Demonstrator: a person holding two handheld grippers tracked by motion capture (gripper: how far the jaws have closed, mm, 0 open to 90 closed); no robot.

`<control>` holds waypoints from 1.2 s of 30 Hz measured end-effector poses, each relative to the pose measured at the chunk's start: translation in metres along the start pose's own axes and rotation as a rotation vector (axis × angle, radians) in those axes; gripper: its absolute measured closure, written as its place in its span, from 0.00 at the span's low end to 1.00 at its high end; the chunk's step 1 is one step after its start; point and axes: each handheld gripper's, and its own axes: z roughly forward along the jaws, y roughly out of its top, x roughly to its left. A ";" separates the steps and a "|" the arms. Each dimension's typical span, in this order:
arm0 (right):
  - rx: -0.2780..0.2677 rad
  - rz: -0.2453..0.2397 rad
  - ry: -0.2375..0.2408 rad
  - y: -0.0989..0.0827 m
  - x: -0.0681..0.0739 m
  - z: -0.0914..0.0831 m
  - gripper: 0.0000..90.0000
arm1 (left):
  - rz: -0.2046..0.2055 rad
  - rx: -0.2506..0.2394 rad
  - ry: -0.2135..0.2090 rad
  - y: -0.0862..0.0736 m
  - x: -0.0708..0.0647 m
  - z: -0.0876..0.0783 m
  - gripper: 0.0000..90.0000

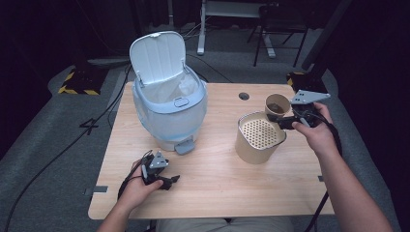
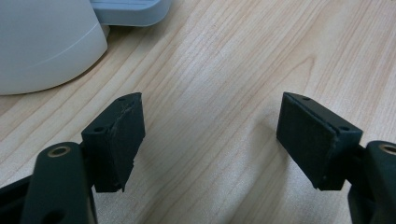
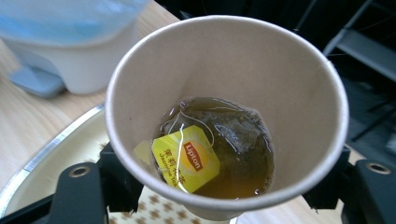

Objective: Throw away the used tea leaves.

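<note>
Off-task clutter on and around the wooden table [image 1: 217, 169]

Toward ten o'clock on the tabletop, pale blue pedal bin [image 1: 169, 104], lid [image 1: 157, 55] tipped up and back, clear liner inside, grey foot pedal [image 1: 184, 146] facing six. At one o'clock near the far edge, round cable hole [image 1: 244, 95]. Beyond the table at twelve to one, chair legs [image 1: 278, 43] on grey floor.

Yellow tea bag tag [image 3: 186, 160] inside paper cup [image 3: 224, 60], lying at about 7 o'clock of cup floor, half in tea: red badge reads "Lipton". Beside badge, line of Chinese characters, below it small Latin print that seems to read "Jasmine Tea", partly cut off at tag edge. No other readable text in any view.
</note>
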 end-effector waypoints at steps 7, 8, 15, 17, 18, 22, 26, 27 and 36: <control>0.037 -0.097 -0.071 0.000 0.004 -0.002 0.33 | 0.000 0.000 0.000 0.000 0.000 0.000 0.27; 0.041 -0.110 -0.081 0.000 0.004 -0.002 0.33 | 0.000 0.000 -0.001 0.000 0.000 0.000 0.27; 0.088 -0.239 -0.179 0.003 0.009 -0.005 0.33 | 0.007 0.001 -0.010 0.002 0.002 0.002 0.27; 0.100 -0.270 -0.203 0.004 0.011 -0.005 0.33 | 0.005 0.001 -0.009 0.003 0.003 0.002 0.26; 0.117 -0.300 -0.221 0.004 0.013 -0.004 0.33 | 0.009 0.002 -0.010 0.003 0.003 0.003 0.26; 0.154 -0.361 -0.260 0.003 0.016 -0.003 0.33 | 0.012 0.001 -0.012 0.004 0.003 0.003 0.26; 0.196 -0.473 -0.331 0.003 0.021 -0.003 0.33 | 0.010 0.002 -0.011 0.004 0.003 0.004 0.26; 0.206 -0.507 -0.354 0.003 0.023 -0.002 0.33 | 0.010 0.002 -0.011 0.004 0.003 0.004 0.26; 0.325 -0.805 -0.507 0.004 0.040 0.001 0.33 | 0.009 0.002 -0.010 0.004 0.003 0.004 0.26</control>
